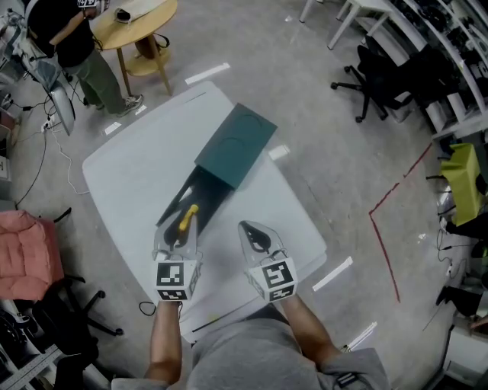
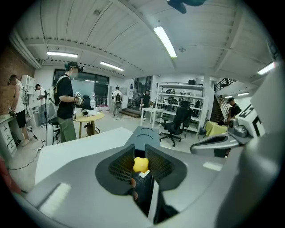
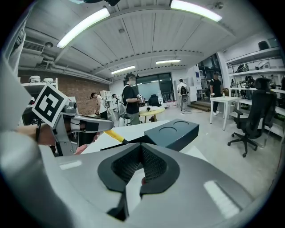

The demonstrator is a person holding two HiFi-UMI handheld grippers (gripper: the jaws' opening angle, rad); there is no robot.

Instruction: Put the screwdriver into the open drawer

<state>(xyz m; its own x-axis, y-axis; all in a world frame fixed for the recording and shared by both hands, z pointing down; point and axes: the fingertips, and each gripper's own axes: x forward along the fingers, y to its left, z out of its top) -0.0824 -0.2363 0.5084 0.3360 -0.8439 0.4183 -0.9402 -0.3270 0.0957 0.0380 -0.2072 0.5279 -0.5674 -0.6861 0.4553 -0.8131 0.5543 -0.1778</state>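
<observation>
Counting two grippers low over one white table (image 1: 130, 175). Clamping down with the left gripper (image 1: 183, 227) on the one screwdriver (image 1: 188, 216), pads pressed on its yellow handle, the handle poking out ahead of the jaws. From the head view, sitting right over the near end of the single open drawer (image 1: 200, 190); touching it or clear of it, impossible to tell. Pulled out toward the grippers, that drawer, from one dark teal cabinet (image 1: 238, 141) with two round recesses on its top. Hanging just beside, to the right: the right gripper (image 1: 256, 231), jaws closed together, nothing between them. Looking past the white table now: one round wooden table (image 1: 141, 19), one standing person (image 1: 69, 38) right beside it, one black office chair (image 1: 366, 76) well apart on the far side, one pink padded seat (image 1: 27, 255) at the left edge.
</observation>
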